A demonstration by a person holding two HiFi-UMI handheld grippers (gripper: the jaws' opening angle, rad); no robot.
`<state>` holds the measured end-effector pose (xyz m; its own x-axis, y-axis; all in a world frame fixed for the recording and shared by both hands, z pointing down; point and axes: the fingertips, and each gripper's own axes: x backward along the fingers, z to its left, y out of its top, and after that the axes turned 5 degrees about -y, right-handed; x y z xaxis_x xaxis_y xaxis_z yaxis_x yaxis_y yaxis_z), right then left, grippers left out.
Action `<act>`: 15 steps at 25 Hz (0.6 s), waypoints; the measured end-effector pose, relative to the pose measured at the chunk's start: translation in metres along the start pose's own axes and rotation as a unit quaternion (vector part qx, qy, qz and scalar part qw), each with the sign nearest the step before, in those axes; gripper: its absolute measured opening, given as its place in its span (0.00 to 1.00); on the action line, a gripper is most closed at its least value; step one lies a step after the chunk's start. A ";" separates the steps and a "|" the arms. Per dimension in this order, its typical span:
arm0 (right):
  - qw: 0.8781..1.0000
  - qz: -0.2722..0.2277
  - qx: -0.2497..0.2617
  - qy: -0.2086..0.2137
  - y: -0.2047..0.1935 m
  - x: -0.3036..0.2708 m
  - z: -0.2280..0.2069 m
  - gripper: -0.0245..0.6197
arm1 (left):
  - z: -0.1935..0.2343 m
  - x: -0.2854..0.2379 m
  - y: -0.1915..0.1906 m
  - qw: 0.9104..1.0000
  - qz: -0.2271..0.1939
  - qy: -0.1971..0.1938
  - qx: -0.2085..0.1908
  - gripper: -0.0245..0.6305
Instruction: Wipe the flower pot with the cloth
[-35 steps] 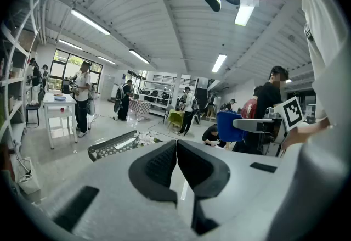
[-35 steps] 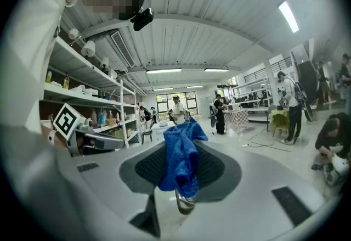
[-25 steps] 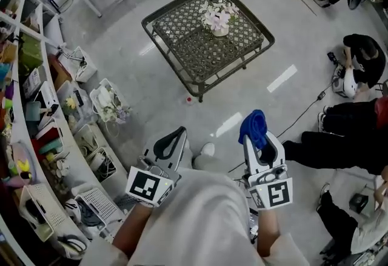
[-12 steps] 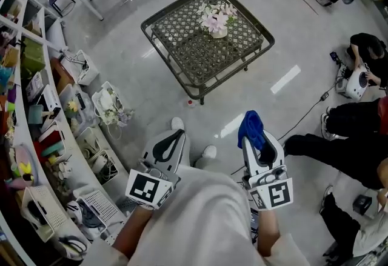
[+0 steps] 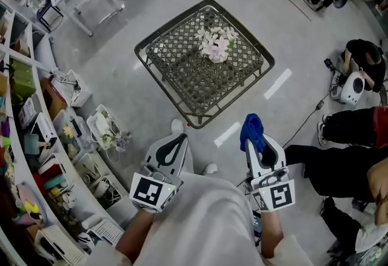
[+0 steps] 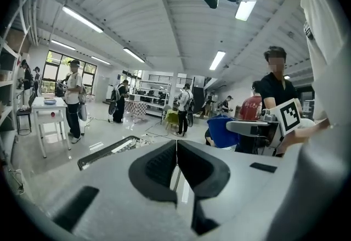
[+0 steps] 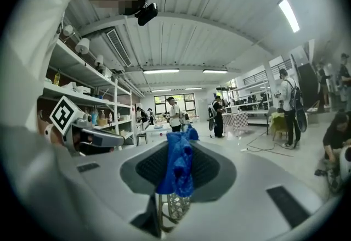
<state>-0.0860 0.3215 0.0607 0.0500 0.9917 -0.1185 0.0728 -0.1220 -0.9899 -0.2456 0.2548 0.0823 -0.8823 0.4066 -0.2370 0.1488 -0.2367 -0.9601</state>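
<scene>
We face the lattice table, flower pot standing on its far half
Well short of it, our left gripper is pressed together on nothing, and our right gripper pinches the bunched blue cloth

- Dark metal lattice table, square top, stands on pale glossy floor.
- Flower pot with pale blooms sits on the tabletop, off-centre, toward the far side.
</scene>
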 end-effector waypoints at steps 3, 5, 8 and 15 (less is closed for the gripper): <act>1.000 0.004 -0.004 -0.015 0.016 -0.048 0.000 0.21 | 0.048 -0.021 0.019 1.000 0.000 -0.017 -0.003 0.08; 1.000 0.005 -0.007 -0.024 0.029 -0.078 0.000 0.21 | 0.081 -0.034 0.033 1.000 0.000 -0.026 0.000 0.08; 0.999 -0.001 -0.011 -0.044 0.041 -0.122 0.001 0.21 | 0.128 -0.052 0.047 0.999 0.004 -0.054 -0.003 0.08; 0.998 0.021 -0.020 -0.064 0.036 -0.170 -0.018 0.21 | 0.165 -0.102 0.053 0.996 0.031 -0.086 -0.006 0.08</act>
<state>-0.0744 0.1475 0.0467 -0.0726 0.9825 -0.1717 0.1136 -0.1629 -0.9801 -0.2211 0.0549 0.0806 -0.9344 0.2347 -0.2679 0.2096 -0.2458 -0.9464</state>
